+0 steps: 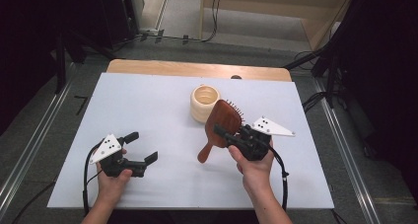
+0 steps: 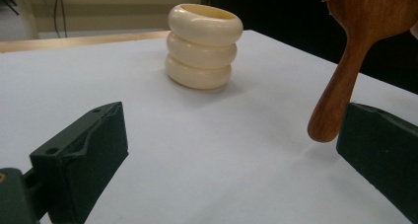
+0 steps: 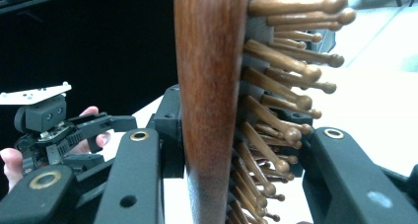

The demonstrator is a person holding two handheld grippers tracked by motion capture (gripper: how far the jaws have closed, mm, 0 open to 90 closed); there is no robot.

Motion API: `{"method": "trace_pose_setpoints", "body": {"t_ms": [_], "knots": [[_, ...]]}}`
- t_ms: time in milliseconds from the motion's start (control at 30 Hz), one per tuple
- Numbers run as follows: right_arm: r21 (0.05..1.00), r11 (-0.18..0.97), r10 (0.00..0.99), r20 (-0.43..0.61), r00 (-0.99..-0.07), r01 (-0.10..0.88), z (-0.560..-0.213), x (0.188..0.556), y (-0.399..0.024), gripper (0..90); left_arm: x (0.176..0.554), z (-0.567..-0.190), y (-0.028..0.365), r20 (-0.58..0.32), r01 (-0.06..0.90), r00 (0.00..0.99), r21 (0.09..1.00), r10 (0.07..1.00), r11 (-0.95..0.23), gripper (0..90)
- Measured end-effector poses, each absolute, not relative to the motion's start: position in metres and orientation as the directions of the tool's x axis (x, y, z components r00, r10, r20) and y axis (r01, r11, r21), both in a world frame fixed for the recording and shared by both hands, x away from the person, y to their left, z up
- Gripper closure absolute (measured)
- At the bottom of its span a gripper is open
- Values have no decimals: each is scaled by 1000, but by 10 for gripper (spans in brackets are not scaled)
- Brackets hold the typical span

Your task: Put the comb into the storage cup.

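A wooden hairbrush (image 1: 226,116) hangs above the table with its head clamped between the jaws of my right gripper (image 1: 230,134), handle sloping down to the left. In the right gripper view the brush back (image 3: 212,86) and its wooden bristles (image 3: 283,81) stand between the jaws of that gripper (image 3: 236,135). A cream ribbed holder (image 1: 204,102) stands upright just behind the brush. My left gripper (image 1: 144,147) rests at the front left, open, nothing between its jaws. In the left gripper view, the holder (image 2: 204,46) is ahead and the brush handle (image 2: 340,91) hangs at right.
A white sheet (image 1: 148,110) covers the table, with a wooden strip (image 1: 197,68) along the far edge. Cables trail from both grippers toward the near edge. The other hand and left gripper (image 3: 54,125) show in the right gripper view.
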State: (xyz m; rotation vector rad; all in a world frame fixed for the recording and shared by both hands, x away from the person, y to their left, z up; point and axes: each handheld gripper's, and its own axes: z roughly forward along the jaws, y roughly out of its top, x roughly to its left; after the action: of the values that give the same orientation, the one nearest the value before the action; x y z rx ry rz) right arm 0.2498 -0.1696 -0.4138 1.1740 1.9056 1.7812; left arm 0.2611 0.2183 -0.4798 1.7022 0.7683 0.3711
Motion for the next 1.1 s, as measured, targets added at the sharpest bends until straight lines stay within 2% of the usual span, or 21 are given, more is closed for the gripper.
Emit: {"method": "trace_pose_setpoints", "body": {"t_ms": [1100], "knots": [[945, -59, 735, 258, -627, 320, -389, 267, -170, 554, 259, -483, 273, -118, 303, 648, 946, 753, -113, 0]]}}
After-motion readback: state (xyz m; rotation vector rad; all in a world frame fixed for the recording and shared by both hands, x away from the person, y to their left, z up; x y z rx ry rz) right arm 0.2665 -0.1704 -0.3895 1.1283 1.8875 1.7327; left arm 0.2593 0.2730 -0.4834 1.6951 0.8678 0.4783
